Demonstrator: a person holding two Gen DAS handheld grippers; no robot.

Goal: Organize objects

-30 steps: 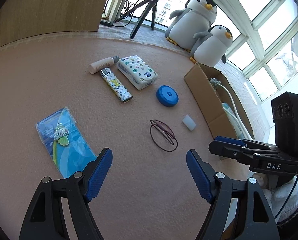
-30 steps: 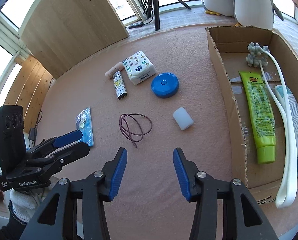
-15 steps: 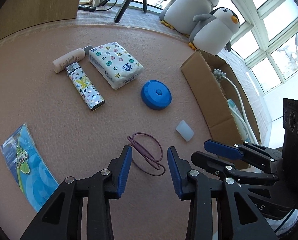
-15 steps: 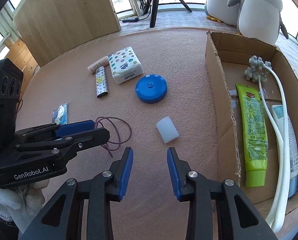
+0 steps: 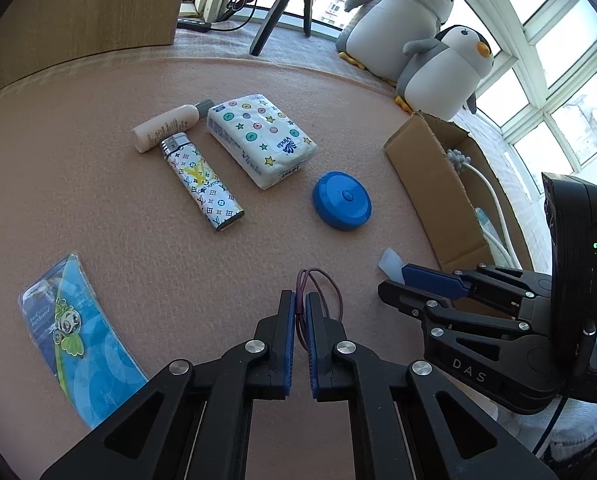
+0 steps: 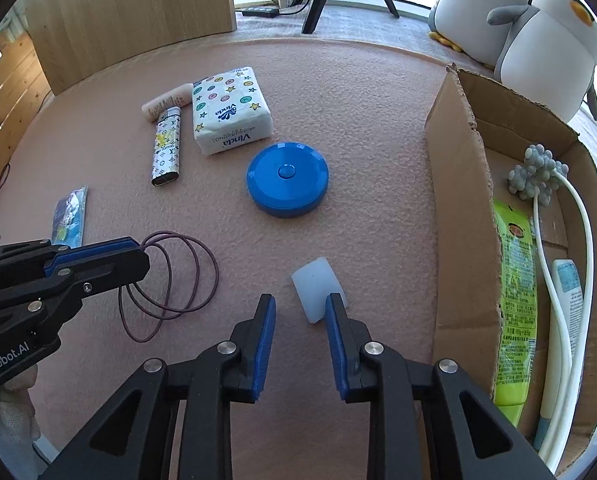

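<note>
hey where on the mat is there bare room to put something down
Bare mat lies between the blue round case and the cardboard box wall, and along the far edge behind the tissue pack. It is crowded where the lotion tube, lighter and tissue pack sit close together.

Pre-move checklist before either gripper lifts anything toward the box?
1. Left gripper shut on the purple cord loop: ok.
2. Whole loop gathered: not ok, most of it lies loose on the mat.
3. Right gripper open: ok.
4. White cap centred between its jaws: not ok, it sits by the right-hand one.
5. Cardboard box has free floor: cannot tell.
6. The two grippers apart: ok.
</note>
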